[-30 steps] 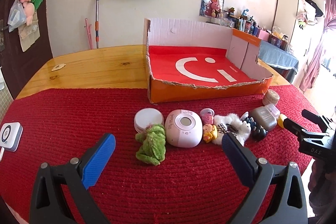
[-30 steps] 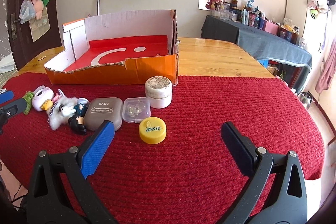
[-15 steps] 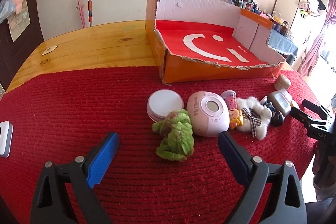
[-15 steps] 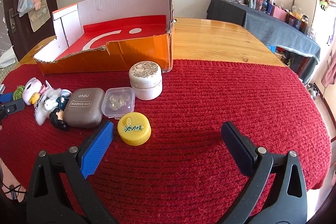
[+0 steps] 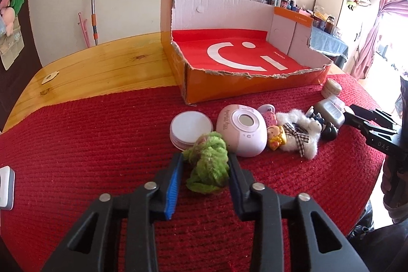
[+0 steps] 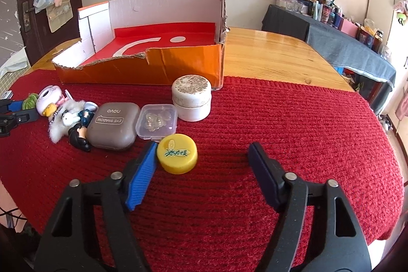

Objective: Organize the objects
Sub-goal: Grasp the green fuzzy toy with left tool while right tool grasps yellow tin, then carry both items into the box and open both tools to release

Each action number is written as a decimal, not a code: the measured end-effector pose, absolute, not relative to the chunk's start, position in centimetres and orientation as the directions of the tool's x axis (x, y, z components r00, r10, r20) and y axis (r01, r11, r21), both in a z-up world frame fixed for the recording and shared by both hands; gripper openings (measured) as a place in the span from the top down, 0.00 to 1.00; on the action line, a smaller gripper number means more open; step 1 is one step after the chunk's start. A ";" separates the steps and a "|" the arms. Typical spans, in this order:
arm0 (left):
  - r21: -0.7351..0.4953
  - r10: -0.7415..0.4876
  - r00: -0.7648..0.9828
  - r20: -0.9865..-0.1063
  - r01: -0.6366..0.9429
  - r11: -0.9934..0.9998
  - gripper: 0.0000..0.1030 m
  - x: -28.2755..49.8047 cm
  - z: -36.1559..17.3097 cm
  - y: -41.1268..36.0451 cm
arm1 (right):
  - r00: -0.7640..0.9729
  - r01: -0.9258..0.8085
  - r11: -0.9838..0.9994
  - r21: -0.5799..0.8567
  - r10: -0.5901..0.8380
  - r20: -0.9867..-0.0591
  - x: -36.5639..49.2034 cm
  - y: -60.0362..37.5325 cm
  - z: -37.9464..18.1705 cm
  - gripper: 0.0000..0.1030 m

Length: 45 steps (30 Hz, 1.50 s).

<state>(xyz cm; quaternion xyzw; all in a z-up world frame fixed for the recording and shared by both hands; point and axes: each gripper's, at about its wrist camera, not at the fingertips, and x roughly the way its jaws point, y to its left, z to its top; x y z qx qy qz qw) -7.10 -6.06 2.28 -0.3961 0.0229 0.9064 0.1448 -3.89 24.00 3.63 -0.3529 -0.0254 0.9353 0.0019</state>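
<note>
- Left gripper point(image 5: 205, 165): jaws closed around the green plush toy point(image 5: 207, 165), just in front of the orange box point(image 5: 252, 88).
- Right gripper point(image 6: 201, 157): jaws apart, yellow lid point(image 6: 177, 153) beside the left jaw.

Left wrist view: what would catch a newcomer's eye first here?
The left tool closed around a fuzzy green plush on the red mat. Behind it stands the torn orange box with a white smile on its red floor. A row of trinkets lies before the box, the pink device largest.
</note>
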 end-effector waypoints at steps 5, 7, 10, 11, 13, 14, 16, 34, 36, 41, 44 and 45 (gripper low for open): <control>-0.093 0.260 -0.649 -0.715 -0.280 -0.955 0.72 -6.7 2.4 -6.1 | -0.760 0.039 -0.998 -0.041 -0.003 -0.650 -3.7 23.4 3.8 0.72; -0.100 0.267 -0.650 -0.711 -0.282 -0.954 0.72 -6.4 2.5 -6.1 | -0.766 0.036 -0.999 -0.022 -0.013 -0.642 -3.5 23.6 4.0 0.72; -0.101 0.275 -0.657 -0.702 -0.291 -0.951 0.72 -5.9 2.8 -5.8 | -0.779 0.030 -1.000 -0.009 -0.017 -0.627 -3.1 23.8 4.5 0.72; -0.100 0.278 -0.659 -0.699 -0.295 -0.950 0.72 -5.7 3.0 -5.7 | -0.783 0.029 -1.000 -0.009 -0.017 -0.622 -3.0 23.8 4.7 0.72; -0.097 0.282 -0.666 -0.691 -0.300 -0.949 0.72 -5.5 3.3 -5.5 | -0.788 0.029 -1.000 -0.010 -0.017 -0.616 -2.9 23.8 5.1 0.72; -0.095 0.281 -0.670 -0.687 -0.301 -0.949 0.72 -5.3 3.4 -5.4 | -0.788 0.030 -0.999 -0.011 -0.017 -0.615 -2.8 23.8 5.2 0.72; -0.092 0.279 -0.678 -0.680 -0.299 -0.950 0.72 -5.1 3.8 -5.4 | -0.790 0.032 -0.999 -0.013 -0.018 -0.613 -2.8 23.7 5.3 0.72; -0.052 0.307 -0.766 -0.565 -0.338 -0.940 0.72 -7.2 10.0 -5.0 | -0.849 0.077 -0.996 -0.047 -0.041 -0.527 -4.5 23.4 10.3 0.72; -0.043 0.313 -0.767 -0.560 -0.350 -0.936 0.72 -7.9 10.6 -4.8 | -0.856 0.089 -0.994 -0.060 -0.046 -0.515 -5.2 23.3 11.2 0.72; -0.045 0.338 -0.740 -0.582 -0.386 -0.921 0.72 -10.3 11.2 -4.2 | -0.854 0.126 -0.988 -0.090 -0.062 -0.517 -7.4 23.0 12.6 0.72; -0.040 0.347 -0.706 -0.617 -0.412 -0.910 0.72 -12.0 11.0 -3.4 | -0.828 0.159 -0.985 -0.071 -0.094 -0.553 -9.4 23.2 12.7 0.72; -0.038 0.346 -0.690 -0.636 -0.420 -0.907 0.72 -12.7 10.8 -3.1 | -0.818 0.170 -0.983 -0.071 -0.100 -0.566 -10.0 23.2 12.7 0.72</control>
